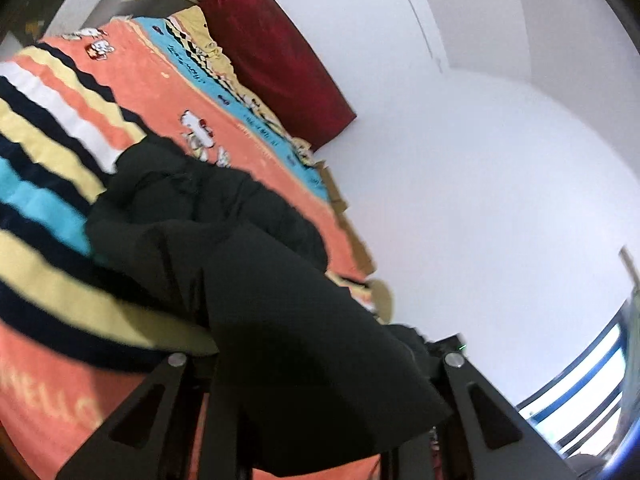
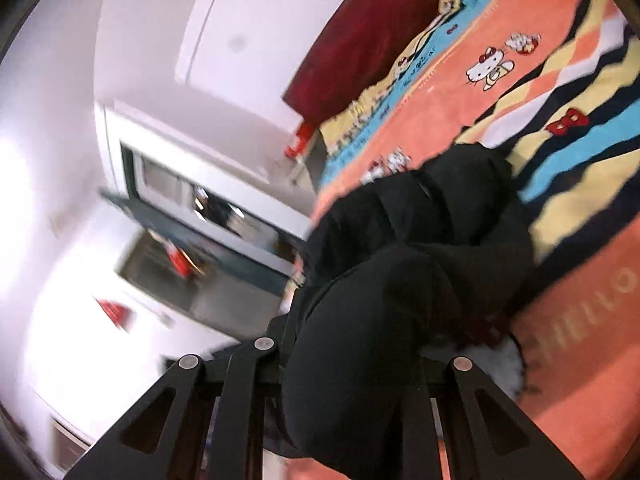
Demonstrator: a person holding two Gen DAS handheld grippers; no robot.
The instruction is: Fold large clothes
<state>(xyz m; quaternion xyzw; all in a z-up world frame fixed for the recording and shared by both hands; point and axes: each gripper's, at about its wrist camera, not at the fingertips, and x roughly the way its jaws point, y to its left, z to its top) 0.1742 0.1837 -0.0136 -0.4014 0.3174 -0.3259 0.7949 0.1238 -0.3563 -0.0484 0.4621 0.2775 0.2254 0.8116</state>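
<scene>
A large black garment [image 1: 224,236] lies bunched on the bed's orange striped blanket [image 1: 132,76]. One part rises from the heap into my left gripper [image 1: 316,364], which is shut on the cloth and holds it lifted above the bed. In the right wrist view the same black garment [image 2: 432,216] hangs in a thick fold from my right gripper [image 2: 360,360], which is shut on it. The cloth hides both grippers' fingertips. Both views are tilted and blurred.
A dark red headboard cushion [image 1: 276,52] leans on the white wall [image 1: 480,160] behind the bed. The blanket [image 2: 520,60] shows cartoon cat prints. A window [image 1: 592,384] is at the lower right. A doorway with shelves [image 2: 192,216] is left of the bed.
</scene>
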